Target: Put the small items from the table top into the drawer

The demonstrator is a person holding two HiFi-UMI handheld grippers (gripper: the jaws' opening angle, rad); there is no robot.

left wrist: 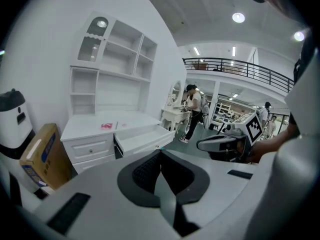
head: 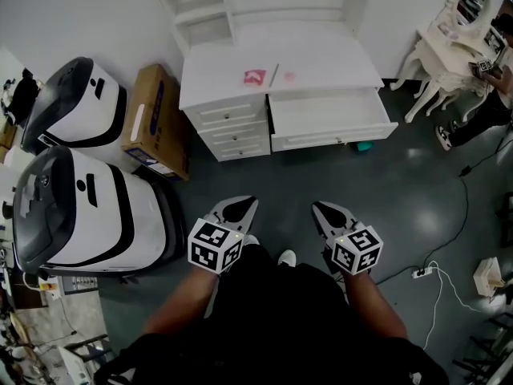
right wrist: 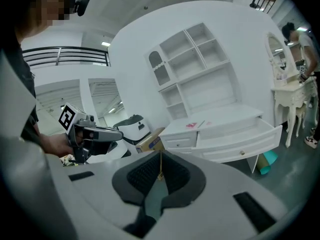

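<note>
Both grippers were held low at the near side, above the grey floor and well apart from the white counter [head: 212, 83] at the far side. The left gripper [head: 238, 208] was seen with its jaws pressed together and nothing between them. The right gripper [head: 327, 213], just to its right, was likewise closed on nothing. On the counter top three small items were laid close together: a red item [head: 254, 77], a thin rod [head: 274, 74] just right of it, and a faint pink item [head: 288, 76] further right. On their near side, the counter's top right drawer [head: 329, 117] was pulled out toward the grippers. A cardboard box [head: 156, 119] was leaned against the counter's left end, and a white-and-black machine [head: 80, 103] was stood further left. A person [head: 489, 103] was seen beside a white dressing table [head: 453, 34] at the far right.
</note>
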